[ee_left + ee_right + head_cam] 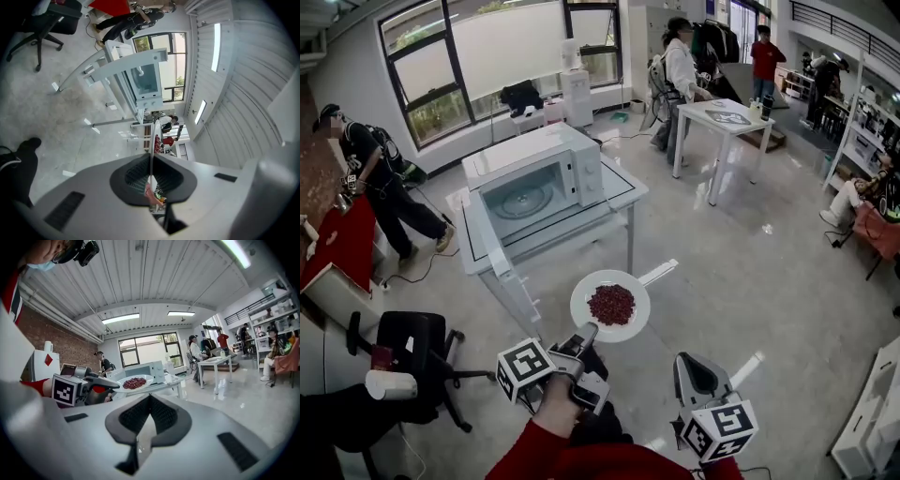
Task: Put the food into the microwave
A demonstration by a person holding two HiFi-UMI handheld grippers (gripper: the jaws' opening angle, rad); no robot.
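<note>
A white plate (pixel 584 287) piled with red food (pixel 611 304) hangs in the air in front of the microwave (pixel 539 155). My left gripper (pixel 589 330) is shut on the plate's near rim. The microwave stands on a small white table (pixel 623 192) with its door open, and its turntable (pixel 523 201) shows. In the left gripper view the plate (pixel 151 140) runs edge-on between the pads of that gripper (pixel 151 161), with the microwave (pixel 145 79) beyond. My right gripper (pixel 689 361) is low at the right, shut and holding nothing. Its own view shows its closed jaws (pixel 149 401), the plate (pixel 135 382) and the microwave (pixel 143 370).
A black office chair (pixel 412 347) stands at the lower left beside a red-topped table (pixel 337 239). Another white table (pixel 722 117) stands at the back right with people around it. A person (pixel 380 187) stands left of the microwave. Shelving (pixel 872 141) lines the right wall.
</note>
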